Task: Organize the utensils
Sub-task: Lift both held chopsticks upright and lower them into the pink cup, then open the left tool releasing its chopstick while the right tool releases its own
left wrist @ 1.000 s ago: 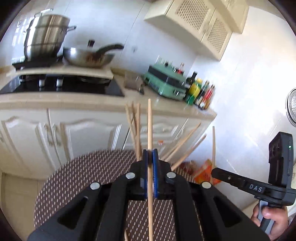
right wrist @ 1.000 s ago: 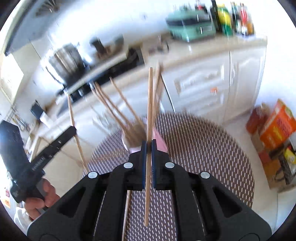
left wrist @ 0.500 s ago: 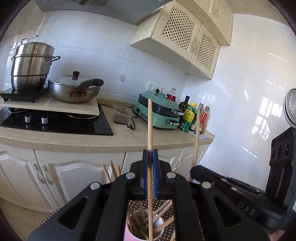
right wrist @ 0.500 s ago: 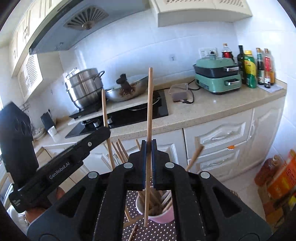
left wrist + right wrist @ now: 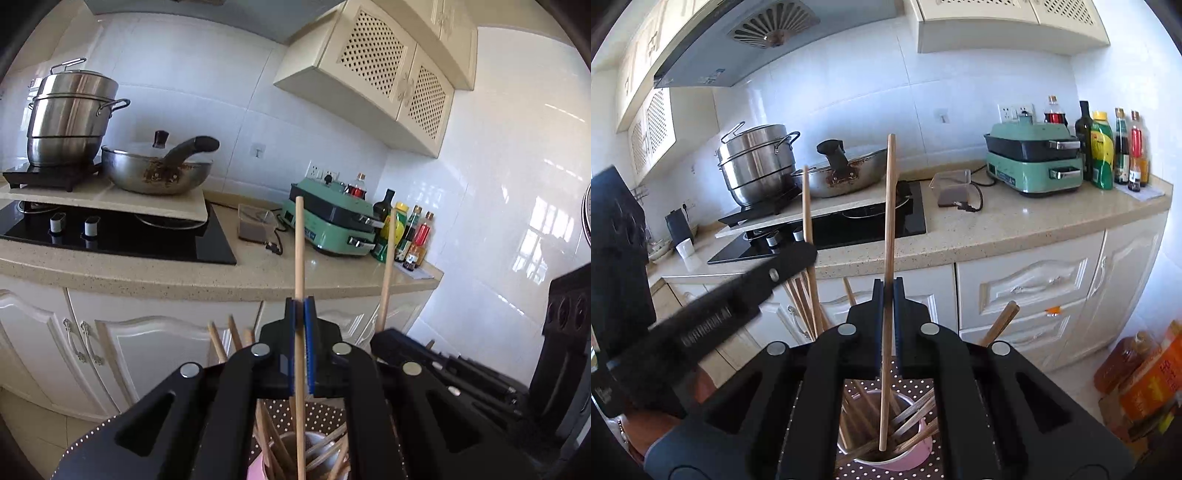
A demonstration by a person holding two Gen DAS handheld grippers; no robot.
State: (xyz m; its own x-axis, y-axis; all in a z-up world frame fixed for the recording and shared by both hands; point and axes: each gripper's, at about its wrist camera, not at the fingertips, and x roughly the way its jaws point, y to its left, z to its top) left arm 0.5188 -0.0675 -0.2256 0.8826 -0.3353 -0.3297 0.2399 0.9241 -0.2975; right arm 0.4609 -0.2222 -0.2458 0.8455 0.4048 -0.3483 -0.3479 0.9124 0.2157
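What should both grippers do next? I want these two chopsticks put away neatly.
Probably lower both a little, then open. Each gripper, right and left, is shut on an upright chopstick whose lower end already hangs at the mouth of the pink cup of chopsticks.

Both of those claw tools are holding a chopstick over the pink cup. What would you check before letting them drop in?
1. Left gripper clamped on its chopstick: ok.
2. Right gripper clamped on its chopstick: ok.
3. Right chopstick's lower tip inside the pink cup: ok.
4. Left chopstick's lower tip over the cup: ok, though whether it is inside, cannot tell.
5. Room among the chopsticks already in the cup: cannot tell; they cross untidily.
6. Cup upright on the dotted mat: ok.
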